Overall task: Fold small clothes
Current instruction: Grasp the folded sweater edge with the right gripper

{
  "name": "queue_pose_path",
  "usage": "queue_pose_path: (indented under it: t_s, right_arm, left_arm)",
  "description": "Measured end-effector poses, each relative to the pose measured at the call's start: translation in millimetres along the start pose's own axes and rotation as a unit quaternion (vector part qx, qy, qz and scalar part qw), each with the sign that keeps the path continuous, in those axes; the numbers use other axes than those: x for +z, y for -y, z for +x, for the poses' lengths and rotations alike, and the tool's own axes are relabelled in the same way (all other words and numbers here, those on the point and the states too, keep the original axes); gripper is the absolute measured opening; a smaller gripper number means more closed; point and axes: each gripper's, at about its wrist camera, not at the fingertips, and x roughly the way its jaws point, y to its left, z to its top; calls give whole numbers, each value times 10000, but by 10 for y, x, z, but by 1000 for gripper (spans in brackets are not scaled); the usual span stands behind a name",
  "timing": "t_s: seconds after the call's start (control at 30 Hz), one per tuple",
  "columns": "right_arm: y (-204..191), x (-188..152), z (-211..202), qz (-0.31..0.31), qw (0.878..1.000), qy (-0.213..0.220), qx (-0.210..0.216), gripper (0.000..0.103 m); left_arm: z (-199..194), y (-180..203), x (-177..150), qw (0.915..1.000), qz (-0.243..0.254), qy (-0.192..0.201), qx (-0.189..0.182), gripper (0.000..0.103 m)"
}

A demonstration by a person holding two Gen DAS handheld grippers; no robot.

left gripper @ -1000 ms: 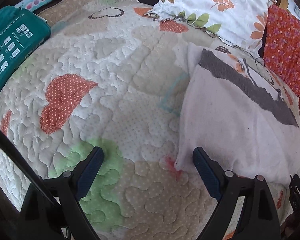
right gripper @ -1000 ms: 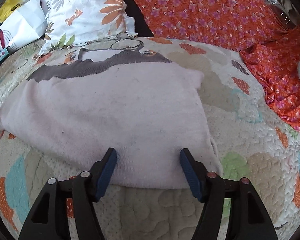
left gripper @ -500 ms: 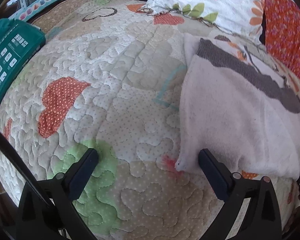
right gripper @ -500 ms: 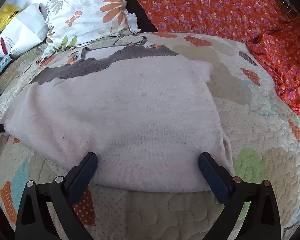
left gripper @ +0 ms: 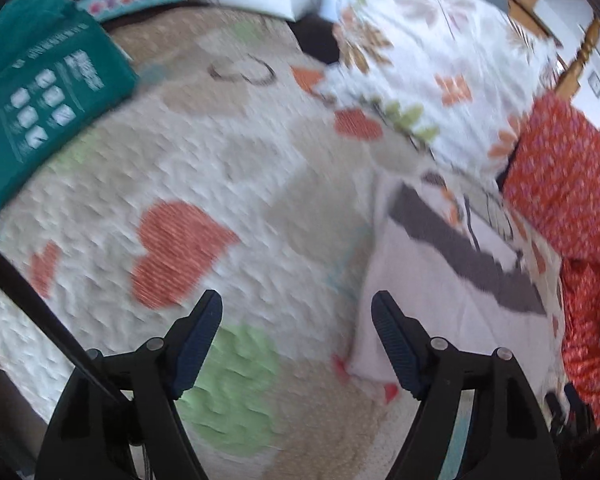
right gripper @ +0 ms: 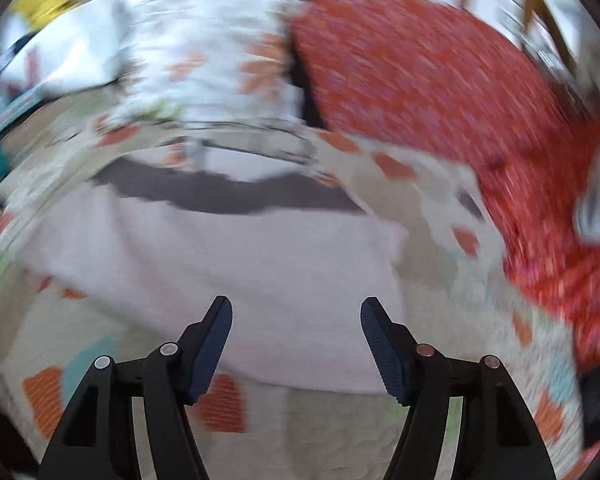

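A folded pale pink garment with a dark grey band along its far edge lies flat on the quilted bedspread. In the left wrist view the garment sits at the right, its near left corner just right of my left gripper. That gripper hangs above the quilt with its jaws closing and nothing between them. My right gripper hovers over the garment's near edge, its jaws also closing, with no cloth pinched. Both views are blurred by motion.
A floral pillow and an orange flowered cloth lie at the back and right. A teal package rests at the quilt's far left. A wooden bed frame shows at the top right.
Both grippers have lifted and pulled back from the garment, which now looks smaller and farther. Their jaws spread wide half a second ago and have since narrowed.
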Motion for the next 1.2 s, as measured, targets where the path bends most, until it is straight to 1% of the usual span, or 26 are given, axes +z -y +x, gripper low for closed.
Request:
queue_pose_path:
  t_s: [0.07, 0.13, 0.2, 0.27, 0.33, 0.4, 0.47, 0.57, 0.6, 0.63, 0.67, 0.77, 0.87, 0.97, 1.03, 1.1, 1.13, 1.2]
  right_arm:
    - [-328, 47, -14, -470, 9984, -81, 309, 72]
    - [-678, 30, 37, -892, 9948, -132, 465, 72]
    - [-953, -11, 98, -1191, 9916, -123, 489, 72]
    - [-1284, -55, 159, -1511, 9865, -120, 615, 72]
    - [-1585, -78, 165, -1801, 9814, -37, 660, 72]
    - [-1869, -81, 136, -2147, 9745, 130, 646, 72]
    - [-2169, -67, 150, -2569, 9642, 288, 588, 72]
    - [-2597, -47, 324, -3158, 9476, 327, 353, 66]
    - [-2670, -33, 366, -3246, 9448, 344, 290, 55]
    - [-2770, -13, 435, -3366, 9408, 382, 144, 47]
    - [-2845, 10, 497, -3428, 9385, 402, 40, 47]
    - [-2992, 172, 689, -3304, 9431, 353, -125, 47]
    - [-3070, 313, 807, -3128, 9495, 223, -89, 45]
    - [-3114, 383, 880, -2960, 9551, 116, -45, 33]
    - [-3126, 397, 874, -2839, 9588, 18, 59, 17]
    - [-3112, 415, 842, -2716, 9623, -34, 142, 14]
    - [-3073, 447, 809, -2577, 9659, -51, 238, 13]
    - [-2888, 589, 732, -2059, 9766, -168, 602, 12]
  left_arm:
    - [-81, -80, 56, 9998, -148, 137, -10, 76]
    - [-125, -144, 93, 9994, -245, 241, 3, 77]
    - [-111, -184, 130, 9994, -271, 230, -7, 77]
    - [-117, -222, 156, 9992, -319, 231, -4, 77]
    - [-155, -280, 191, 9987, -424, 282, -2, 77]
    - [-215, -378, 246, 9973, -608, 404, 31, 77]
    - [-271, -510, 309, 9951, -824, 527, 107, 77]
    - [-321, -708, 355, 9918, -1129, 577, 126, 77]
    - [-328, -797, 369, 9902, -1268, 577, 121, 77]
    - [-334, -859, 375, 9890, -1358, 574, 140, 77]
    - [-341, -915, 380, 9878, -1437, 575, 172, 77]
    - [-368, -1076, 401, 9839, -1677, 596, 155, 77]
    - [-413, -1210, 404, 9789, -1929, 669, 92, 77]
    - [-415, -1234, 405, 9779, -1976, 679, 104, 77]
    - [-391, -1210, 400, 9792, -1934, 615, 62, 77]
    - [-368, -1174, 393, 9805, -1880, 569, 39, 77]
    - [-361, -1150, 387, 9812, -1846, 559, 61, 77]
    - [-361, -1103, 374, 9824, -1770, 572, 152, 77]
